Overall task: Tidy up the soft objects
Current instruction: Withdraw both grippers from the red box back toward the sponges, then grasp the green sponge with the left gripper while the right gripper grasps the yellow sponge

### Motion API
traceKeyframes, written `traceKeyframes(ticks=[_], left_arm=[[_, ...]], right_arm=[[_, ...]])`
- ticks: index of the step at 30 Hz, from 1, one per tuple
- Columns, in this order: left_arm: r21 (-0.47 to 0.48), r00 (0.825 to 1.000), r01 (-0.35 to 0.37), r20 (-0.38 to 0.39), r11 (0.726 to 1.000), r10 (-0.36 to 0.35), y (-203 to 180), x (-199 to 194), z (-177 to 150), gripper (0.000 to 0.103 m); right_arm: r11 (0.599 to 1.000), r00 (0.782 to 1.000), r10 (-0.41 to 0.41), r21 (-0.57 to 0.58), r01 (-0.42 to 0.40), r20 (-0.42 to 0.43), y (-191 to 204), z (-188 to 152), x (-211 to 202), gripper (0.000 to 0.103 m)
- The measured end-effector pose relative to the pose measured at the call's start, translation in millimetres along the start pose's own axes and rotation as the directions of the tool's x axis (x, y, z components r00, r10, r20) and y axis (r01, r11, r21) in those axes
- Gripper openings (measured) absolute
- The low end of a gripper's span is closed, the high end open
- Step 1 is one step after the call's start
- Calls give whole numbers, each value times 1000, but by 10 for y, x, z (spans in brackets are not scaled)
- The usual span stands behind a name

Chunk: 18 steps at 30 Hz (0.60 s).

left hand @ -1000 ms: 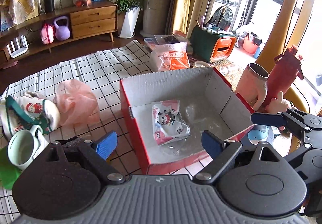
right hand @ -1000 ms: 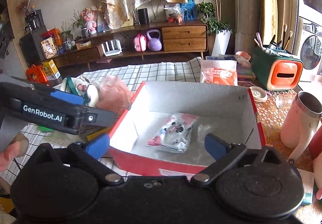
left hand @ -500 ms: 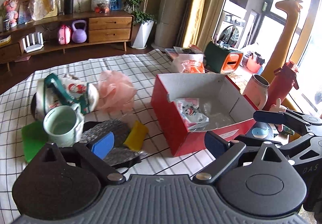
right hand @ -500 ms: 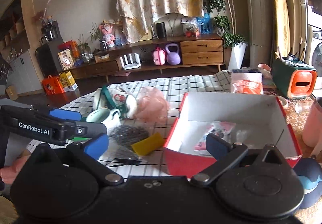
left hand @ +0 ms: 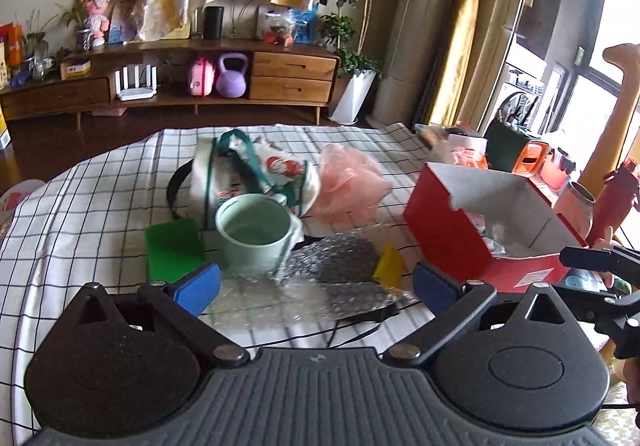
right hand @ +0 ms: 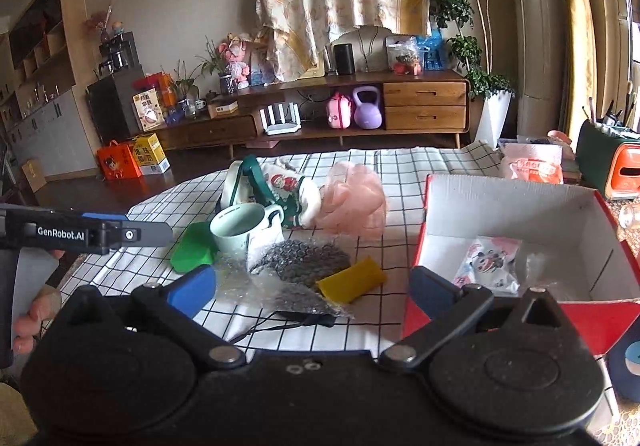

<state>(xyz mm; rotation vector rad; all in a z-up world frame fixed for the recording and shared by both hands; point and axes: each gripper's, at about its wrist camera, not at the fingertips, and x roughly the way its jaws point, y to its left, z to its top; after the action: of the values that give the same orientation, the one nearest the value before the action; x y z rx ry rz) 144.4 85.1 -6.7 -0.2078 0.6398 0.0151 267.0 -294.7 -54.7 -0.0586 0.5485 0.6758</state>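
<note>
Both empty hand-held grippers, left [left hand: 316, 288] opening wide, swung from cardboard box [left hand: 452, 230] toward crinkly bubble wrap [left hand: 320, 266].

The one marking reading clearly is "GenRobot.AI" — white letters showing on the black side of the left gripper [right hand: 124, 234] in the right wrist view. The orange-and-white packet [right hand: 534, 165] behind the red box [right hand: 520, 205] is carrying printed characters, and the yellow carton [right hand: 149, 153] on the floor too — both are staying too blurred to read.
</note>
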Motion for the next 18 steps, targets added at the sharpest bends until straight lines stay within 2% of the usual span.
traceKeyframes(ticks=[9,14,18], left_arm=[[-74,996,-88,5,993,89,561,211,-109,103],[-93,990,-138,-11,986,138,742,434,-186,103],[-97,983,-182,-14,978,182,826,602,-201,103]], right_arm=[[998,997,9,-61,-13,-74,289,-160,390,101],[990,994,9,-140,-24,-107,423,-222,640,99],[995,992,-19,-104,5,-128,358,-222,869,94]])
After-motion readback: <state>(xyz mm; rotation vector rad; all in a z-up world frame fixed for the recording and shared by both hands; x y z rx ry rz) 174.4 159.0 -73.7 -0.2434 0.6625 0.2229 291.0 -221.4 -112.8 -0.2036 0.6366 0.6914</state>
